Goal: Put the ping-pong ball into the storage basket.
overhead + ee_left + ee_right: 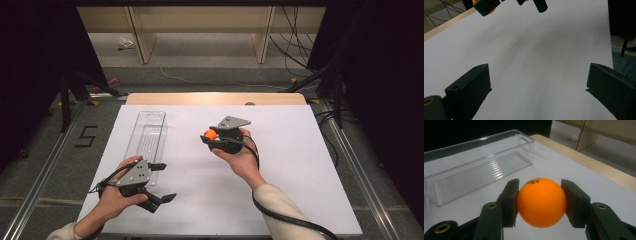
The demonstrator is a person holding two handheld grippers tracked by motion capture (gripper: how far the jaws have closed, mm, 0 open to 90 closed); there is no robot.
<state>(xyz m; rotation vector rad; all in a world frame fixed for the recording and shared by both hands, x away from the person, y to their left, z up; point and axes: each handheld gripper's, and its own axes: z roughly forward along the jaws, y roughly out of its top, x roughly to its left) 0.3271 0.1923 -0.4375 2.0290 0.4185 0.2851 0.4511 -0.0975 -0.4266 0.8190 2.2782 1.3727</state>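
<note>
Your left gripper (161, 182) rests low near your side, its jaws spread wide with nothing between them. Your right gripper (210, 135) is raised farther forward, jaws clamped on an orange ball (541, 202).

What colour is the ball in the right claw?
Orange ball, with a small black print on top; right gripper view shows it best.

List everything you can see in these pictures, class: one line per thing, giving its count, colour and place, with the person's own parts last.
Ball: one, orange, clamped in the right claw above the sheet.
Box: one, clear plastic, empty, on the sheet's left half.
Sheet: one, white, covering the table.
Table: one, pale wood, edge showing beyond the sheet.
Left claw: one, black, open, low over the sheet.
Right claw: one, black, shut on the ball.
Hands: two, each holding a claw.
</note>
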